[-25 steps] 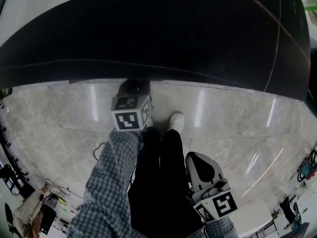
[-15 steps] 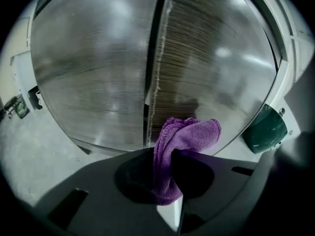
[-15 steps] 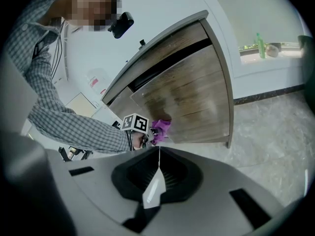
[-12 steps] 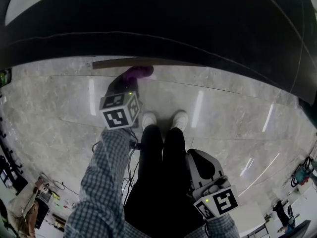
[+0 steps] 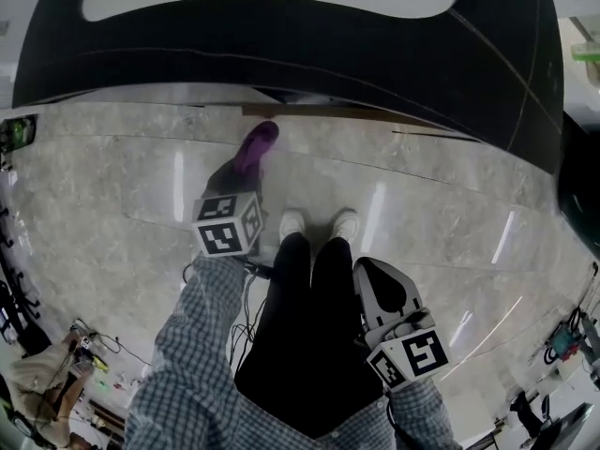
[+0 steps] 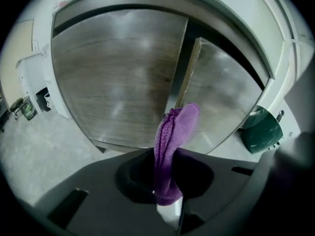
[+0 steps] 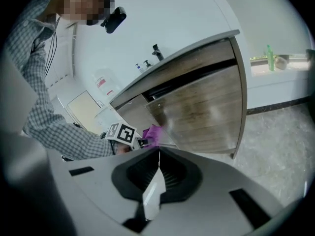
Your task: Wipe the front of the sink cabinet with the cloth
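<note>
One cloth point(image 6: 173, 136), purple, is pinched in the left tool point(image 6: 166, 200), facing the cabinet's point(image 7: 204, 107) two wooden doors point(image 6: 118, 77). The right tool point(image 7: 157, 154) is closed with nothing in it.

From my station this reads as a washroom: a sink cabinet point(image 7: 197, 97) with wood-grain doors stands against a plain white wall, with a black tap point(image 7: 157, 51) and small bottles point(image 7: 140, 67) on top of it. The floor point(image 5: 112, 195) is glossy grey stone-look tile that mirrors the ceiling lights, and a dark green bin point(image 6: 260, 131) sits just right of the cabinet. Loose cables and gear point(image 5: 84, 350) lying on the floor at the near left make me think of a test room more than a home.
</note>
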`<act>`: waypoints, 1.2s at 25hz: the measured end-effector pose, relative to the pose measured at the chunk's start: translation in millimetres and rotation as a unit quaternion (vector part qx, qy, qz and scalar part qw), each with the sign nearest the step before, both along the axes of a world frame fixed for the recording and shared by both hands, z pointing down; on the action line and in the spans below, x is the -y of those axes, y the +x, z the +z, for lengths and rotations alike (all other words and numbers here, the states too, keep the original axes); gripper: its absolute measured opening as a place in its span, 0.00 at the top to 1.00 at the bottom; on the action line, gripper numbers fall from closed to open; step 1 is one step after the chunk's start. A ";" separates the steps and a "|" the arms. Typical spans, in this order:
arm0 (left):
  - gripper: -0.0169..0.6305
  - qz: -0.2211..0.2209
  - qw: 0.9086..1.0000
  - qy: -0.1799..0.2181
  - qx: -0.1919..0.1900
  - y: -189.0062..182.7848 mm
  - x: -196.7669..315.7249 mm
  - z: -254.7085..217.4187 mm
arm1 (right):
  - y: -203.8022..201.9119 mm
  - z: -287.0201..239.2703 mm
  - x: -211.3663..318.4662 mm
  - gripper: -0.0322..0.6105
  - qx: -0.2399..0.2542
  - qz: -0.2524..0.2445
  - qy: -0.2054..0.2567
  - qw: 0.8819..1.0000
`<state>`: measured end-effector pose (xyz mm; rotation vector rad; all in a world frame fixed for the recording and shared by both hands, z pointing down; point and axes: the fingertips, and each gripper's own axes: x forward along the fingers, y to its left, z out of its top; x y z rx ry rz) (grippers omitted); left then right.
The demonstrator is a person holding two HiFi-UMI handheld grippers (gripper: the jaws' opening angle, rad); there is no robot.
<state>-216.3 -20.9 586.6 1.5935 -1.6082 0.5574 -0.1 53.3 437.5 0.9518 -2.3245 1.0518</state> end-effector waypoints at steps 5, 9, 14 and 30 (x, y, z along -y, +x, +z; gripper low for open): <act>0.87 0.018 1.000 0.003 -0.017 6.0 -26.2 -65.8 | -7.8 -53.1 21.1 0.92 0.001 -0.001 0.042 0.999; 0.87 0.052 0.997 0.039 -0.030 17.0 -34.9 -136.6 | -16.6 -91.7 28.2 0.92 0.004 0.006 0.072 0.997; 0.87 0.087 0.991 0.087 -0.044 30.8 -45.4 -216.9 | -20.1 -132.6 28.6 0.92 0.018 0.031 0.089 0.995; 0.87 0.119 0.979 0.150 -0.075 46.8 -110.4 -347.6 | -6.5 -233.3 -4.3 0.92 0.018 0.076 0.163 0.984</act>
